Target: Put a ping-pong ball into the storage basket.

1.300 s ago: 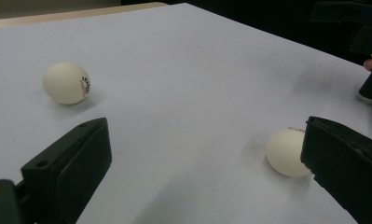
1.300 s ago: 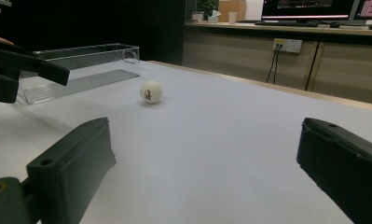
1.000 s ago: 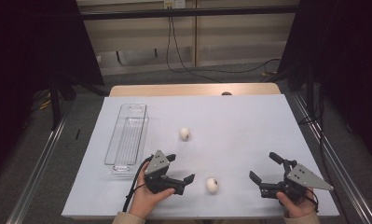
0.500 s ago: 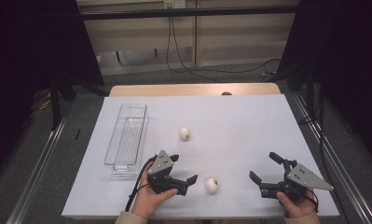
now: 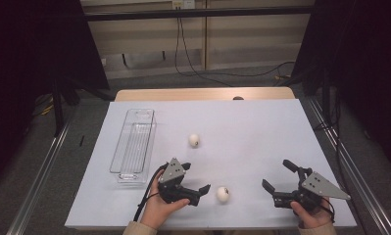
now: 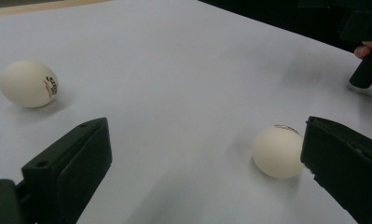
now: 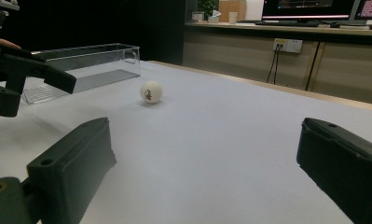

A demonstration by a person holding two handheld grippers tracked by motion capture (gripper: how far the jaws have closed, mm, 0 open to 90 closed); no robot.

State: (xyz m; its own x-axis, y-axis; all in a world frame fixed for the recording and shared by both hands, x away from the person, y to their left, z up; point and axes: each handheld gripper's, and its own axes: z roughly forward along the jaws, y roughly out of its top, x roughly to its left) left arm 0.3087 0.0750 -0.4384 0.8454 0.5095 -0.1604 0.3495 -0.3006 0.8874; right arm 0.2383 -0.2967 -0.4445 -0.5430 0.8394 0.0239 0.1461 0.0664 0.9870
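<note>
Mostly unreadable print: the near ball (image 5: 223, 194) carries a small dark logo, with reddish marks on top in the left gripper view, too blurred to read. Far ball (image 5: 194, 140) has a dark stamp with red lettering on its side, also illegible. Near ball sits close to the surface's (image 5: 261, 132) front edge, about mid-width. Left hand-held gripper (image 5: 195, 184) lies low by the front edge, jaws spread wide, ball just beside its right-hand jaw, not yet between them, not touching as far as I can tell. Left gripper view: ball (image 6: 278, 151) right against the inner edge of that jaw, far ball (image 6: 29, 83) well apart at upper left. Right hand-held gripper (image 5: 280, 179) near the front right corner, jaws apart, holding nothing, well apart from both balls. Clear plastic tray (image 5: 133, 147) along the left edge, long side running front to back, nothing seen inside. Nothing lies between left jaws and near ball. Beyond the far edge: wooden strip, cables, wall socket; monitors in the right gripper view, text unreadable.
</note>
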